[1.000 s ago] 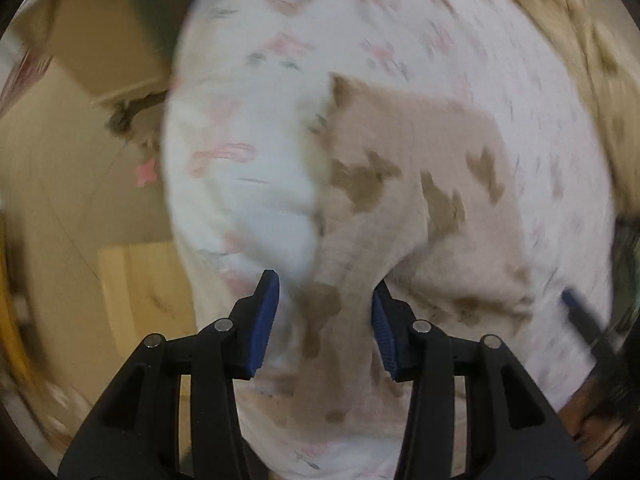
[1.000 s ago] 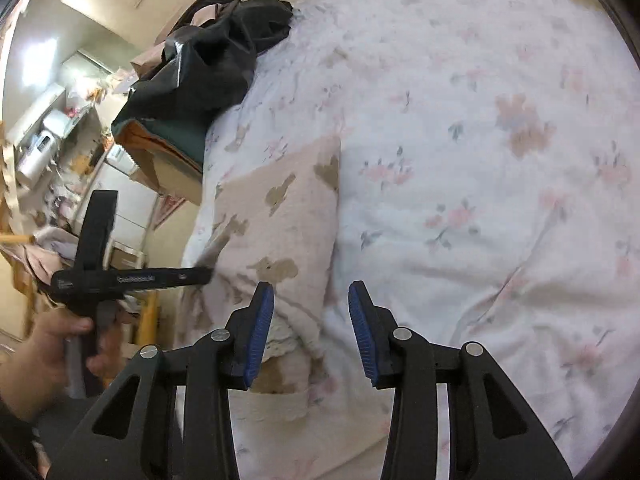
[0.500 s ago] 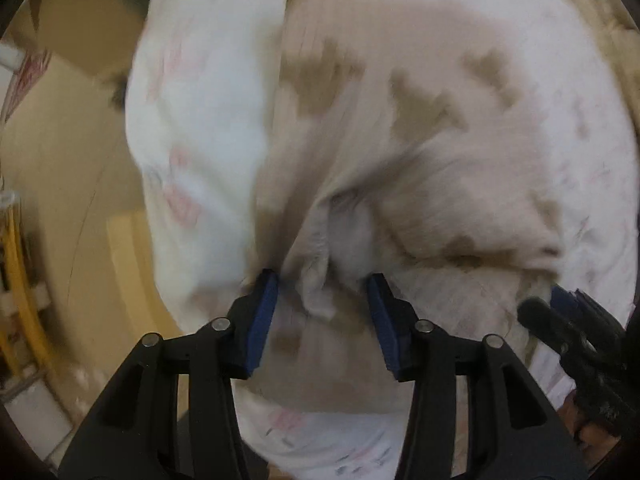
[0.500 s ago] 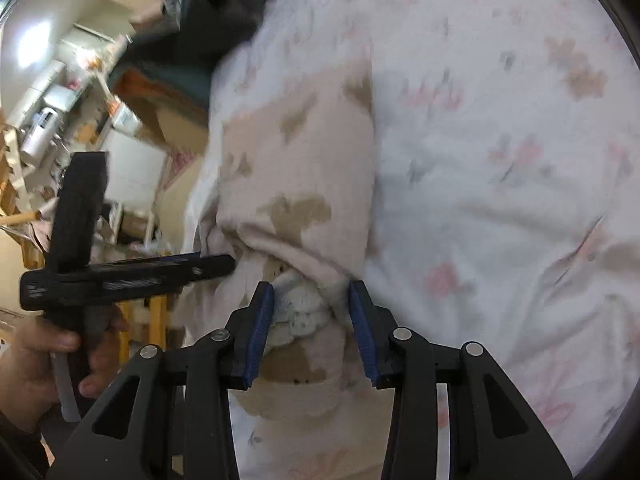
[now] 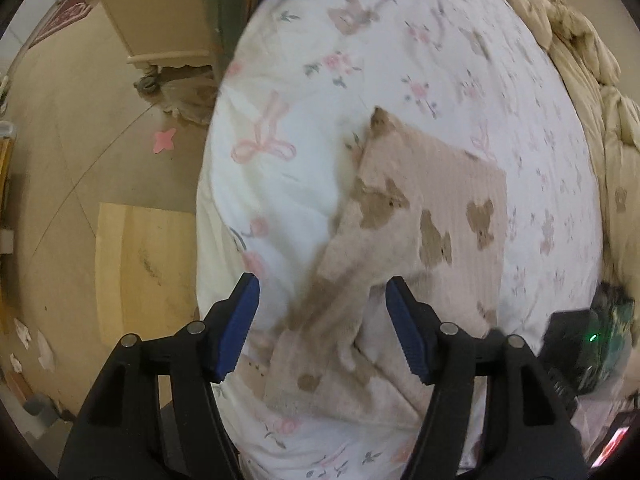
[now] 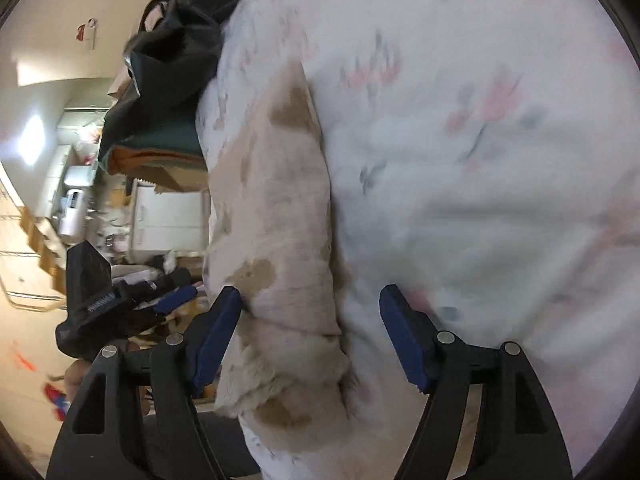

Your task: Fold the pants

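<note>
The pants, beige fleece with brown bear shapes, lie folded on the white floral bedspread near the bed's edge. My left gripper hovers above their near end. Its jaws are opening, with fabric under the gap and neither pad pressing it. In the right wrist view the pants run as a long fold up the picture. My right gripper straddles their near end, jaws opening. Its left pad is close against the fold and the right pad stands off over the bedspread. The left gripper's black body shows at the left.
The bed edge drops to a tan floor with a light wooden board and a cabinet on casters. A beige quilted blanket lines the far side. Dark clothes are piled at the bed's corner.
Half a second ago both grippers had pants fabric bunched between narrow jaws. Now both stand much wider, the fabric lies loose, the left has pulled back and the right has dropped closer.
</note>
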A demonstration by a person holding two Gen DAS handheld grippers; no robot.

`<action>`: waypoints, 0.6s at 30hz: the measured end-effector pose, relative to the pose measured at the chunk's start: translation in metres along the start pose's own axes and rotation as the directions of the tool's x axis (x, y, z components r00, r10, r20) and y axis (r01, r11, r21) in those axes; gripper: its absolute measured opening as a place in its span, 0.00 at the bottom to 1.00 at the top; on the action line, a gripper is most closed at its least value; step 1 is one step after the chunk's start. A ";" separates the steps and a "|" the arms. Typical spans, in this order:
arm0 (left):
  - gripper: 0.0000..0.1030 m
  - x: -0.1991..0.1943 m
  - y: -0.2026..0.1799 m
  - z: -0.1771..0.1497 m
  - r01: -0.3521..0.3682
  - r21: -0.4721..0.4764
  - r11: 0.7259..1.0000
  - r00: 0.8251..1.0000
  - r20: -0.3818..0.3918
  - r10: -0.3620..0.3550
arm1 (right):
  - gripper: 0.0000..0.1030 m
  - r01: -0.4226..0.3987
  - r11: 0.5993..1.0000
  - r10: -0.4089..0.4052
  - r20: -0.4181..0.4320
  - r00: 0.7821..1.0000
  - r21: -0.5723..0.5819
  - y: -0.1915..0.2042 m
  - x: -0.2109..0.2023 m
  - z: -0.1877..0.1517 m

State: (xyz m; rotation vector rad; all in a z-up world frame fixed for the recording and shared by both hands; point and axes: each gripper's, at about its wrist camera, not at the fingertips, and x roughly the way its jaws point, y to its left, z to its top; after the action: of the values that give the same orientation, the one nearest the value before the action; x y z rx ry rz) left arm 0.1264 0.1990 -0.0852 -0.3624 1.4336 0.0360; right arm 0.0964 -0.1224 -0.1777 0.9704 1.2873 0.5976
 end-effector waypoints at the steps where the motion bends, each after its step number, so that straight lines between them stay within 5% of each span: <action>1: 0.60 -0.001 0.000 0.001 0.006 -0.005 1.000 1.000 0.006 -0.006 | 0.72 -0.051 0.999 0.051 -0.006 0.999 0.012 0.001 0.003 -0.004; 4: 0.60 -0.003 -0.003 0.003 0.013 0.006 1.000 1.000 0.014 -0.013 | 0.72 -0.153 0.987 0.155 -0.052 0.986 0.051 0.008 0.011 -0.013; 6: 0.60 -0.005 -0.005 0.004 0.013 0.014 1.000 1.000 0.026 -0.014 | 0.71 -0.070 0.997 0.072 -0.058 0.996 0.025 0.011 0.025 -0.016; 8: 0.60 -0.006 -0.006 0.007 0.017 0.006 1.000 0.999 0.032 -0.018 | 0.38 -0.004 1.000 0.006 -0.049 0.999 0.030 0.010 0.025 -0.021; 11: 0.60 -0.011 -0.004 0.009 0.035 -0.012 0.999 0.998 0.047 -0.035 | 0.15 0.054 0.999 -0.054 -0.028 0.998 0.000 0.015 0.017 -0.024; 18: 0.60 -0.029 -0.010 0.013 0.064 -0.022 0.998 0.993 0.102 -0.061 | 0.12 0.093 0.995 -0.094 -0.037 0.995 -0.028 0.020 -0.045 -0.044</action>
State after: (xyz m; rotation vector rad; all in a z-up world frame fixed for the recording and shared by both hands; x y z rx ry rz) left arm 0.1372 0.1989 -0.0537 -0.4209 1.3217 0.0215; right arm 0.0473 -0.1385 -0.1369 0.8762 1.3480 0.5615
